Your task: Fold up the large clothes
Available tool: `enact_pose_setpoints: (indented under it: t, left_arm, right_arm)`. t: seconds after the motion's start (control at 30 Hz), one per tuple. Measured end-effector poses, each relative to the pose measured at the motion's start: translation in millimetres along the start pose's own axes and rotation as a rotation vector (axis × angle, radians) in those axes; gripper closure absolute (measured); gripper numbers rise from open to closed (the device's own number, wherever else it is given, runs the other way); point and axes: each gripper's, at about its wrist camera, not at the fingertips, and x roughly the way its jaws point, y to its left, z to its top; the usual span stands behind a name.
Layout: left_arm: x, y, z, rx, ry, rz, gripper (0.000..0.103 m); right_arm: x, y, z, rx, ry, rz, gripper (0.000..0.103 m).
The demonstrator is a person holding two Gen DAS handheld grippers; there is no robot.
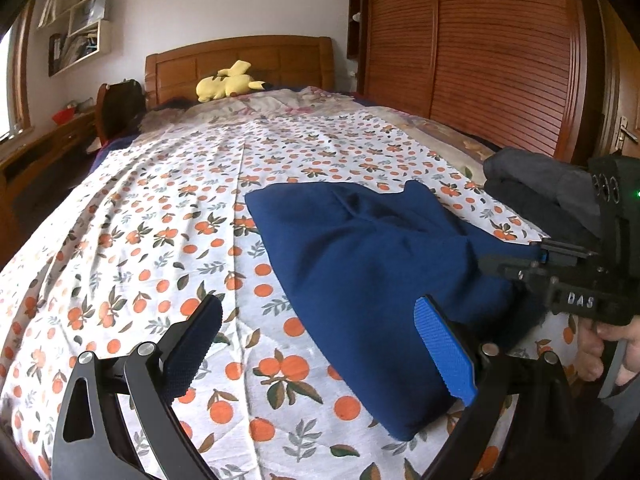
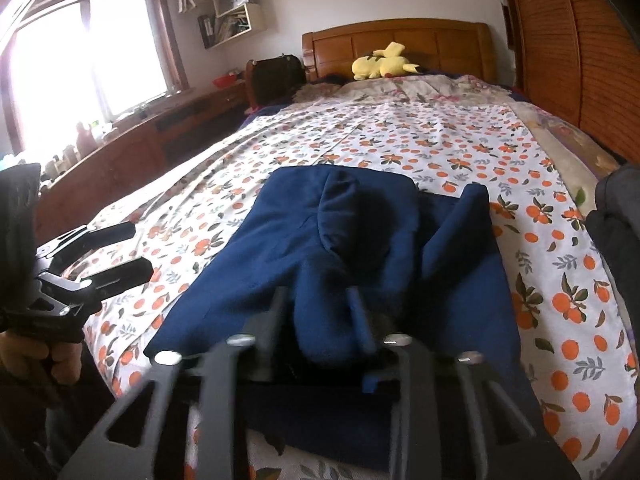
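A navy blue hooded sweatshirt (image 1: 372, 264) lies partly folded on the orange-print bed sheet (image 1: 160, 216); in the right wrist view the sweatshirt (image 2: 280, 248) spreads out ahead with its hood on top. My left gripper (image 1: 320, 348) is open and empty, low over the sheet at the garment's left edge; it also shows at the left of the right wrist view (image 2: 116, 252). My right gripper (image 2: 320, 320) holds a fold of the sweatshirt's near edge between its fingers; it shows in the left wrist view (image 1: 560, 272) at the garment's right side.
A dark grey pile of clothes (image 1: 536, 188) sits at the bed's right edge. A yellow plush toy (image 1: 228, 82) lies by the wooden headboard (image 1: 240, 60). A slatted wardrobe (image 1: 500, 52) stands to the right, a wooden desk (image 2: 132, 148) under the window to the left.
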Motion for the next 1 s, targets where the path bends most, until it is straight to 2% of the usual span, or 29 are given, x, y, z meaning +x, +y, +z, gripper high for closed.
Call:
enact_pose_setpoints:
  t: [0.17, 0.4, 0.53, 0.6, 0.7, 0.8, 0.83, 0.87, 0.9, 0.93, 1.0]
  left_arm:
    - [1, -1, -1, 0.001, 0.002, 0.005, 0.006]
    - [6, -10, 2, 0.020, 0.003, 0.002, 0.006]
    - [9, -18, 6, 0.037, -0.001, -0.003, 0.006]
    - [11, -21, 8, 0.039, -0.005, -0.009, 0.006]
    - [15, -25, 9, 0.037, -0.005, -0.016, 0.006]
    - [21, -28, 8, 0.033, -0.002, -0.023, 0.006]
    - [21, -29, 8, 0.031, -0.002, -0.026, 0.006]
    - [23, -30, 8, 0.030, -0.001, -0.030, 0.006]
    - [24, -32, 8, 0.032, 0.000, -0.031, 0.006]
    - [24, -33, 8, 0.033, 0.001, -0.033, 0.006]
    - [26, -38, 7, 0.041, 0.006, -0.039, 0.006]
  right_arm:
    - [-16, 4, 4, -0.025, -0.065, 0.010, 0.094]
    - [-69, -14, 11, 0.006, -0.213, -0.026, 0.095]
    - [-100, -38, 2, 0.057, -0.280, -0.103, 0.095]
    - [-107, -48, -6, 0.066, -0.268, -0.149, 0.095]
    - [-90, -64, -21, 0.071, -0.156, -0.168, 0.093]
    - [-69, -70, -33, 0.058, -0.065, -0.204, 0.086]
    - [-69, -68, -35, 0.049, -0.066, -0.215, 0.081]
    - [-71, -67, -36, 0.048, -0.074, -0.230, 0.067]
    - [-75, -68, -36, 0.052, -0.085, -0.245, 0.060]
    - [-79, -70, -36, 0.060, -0.101, -0.258, 0.057]
    - [-83, -73, -35, 0.079, -0.120, -0.251, 0.057]
